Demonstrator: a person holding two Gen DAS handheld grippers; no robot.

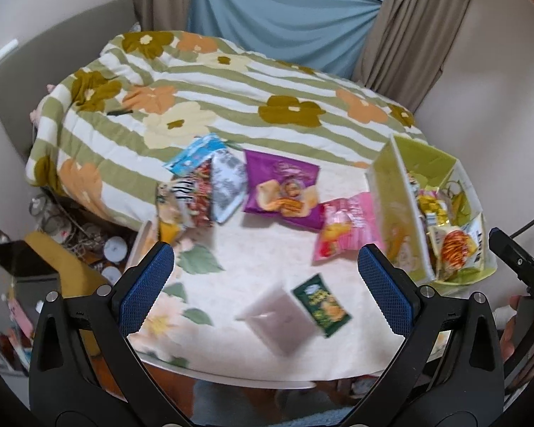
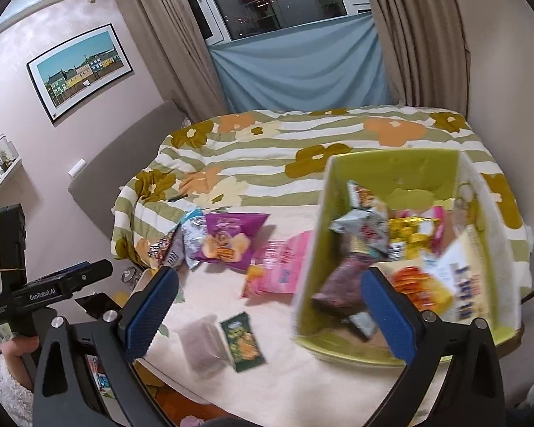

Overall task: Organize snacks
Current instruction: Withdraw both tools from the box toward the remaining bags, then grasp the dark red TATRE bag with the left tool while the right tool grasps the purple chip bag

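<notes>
Blue-padded fingers of my left tool [image 1: 267,288] frame the near edge of the tabletop [image 1: 252,249], spread wide and holding nothing. Just beyond them lie a green packet [image 1: 322,306] and a pale translucent pouch [image 1: 276,316], touching side by side. Farther off sit a pink bag [image 1: 343,229], a purple chip bag [image 1: 283,190] and, to the left, a loose heap of mixed packets [image 1: 199,185].

My right tool [image 2: 267,316] is also spread and empty, hovering near the green storage box [image 2: 391,167] on the right — already part filled with snacks, one dark wrapper [image 2: 345,281] leaning against its near wall.

I judge the sorting about half done. Risks as I see them: the pouch and green packet overlap, so a pinch could lift both or skid one off the near edge. These bags are slick and puffy — a shallow grip may slip, and a careless drop could catch the box wall and tip it.
</notes>
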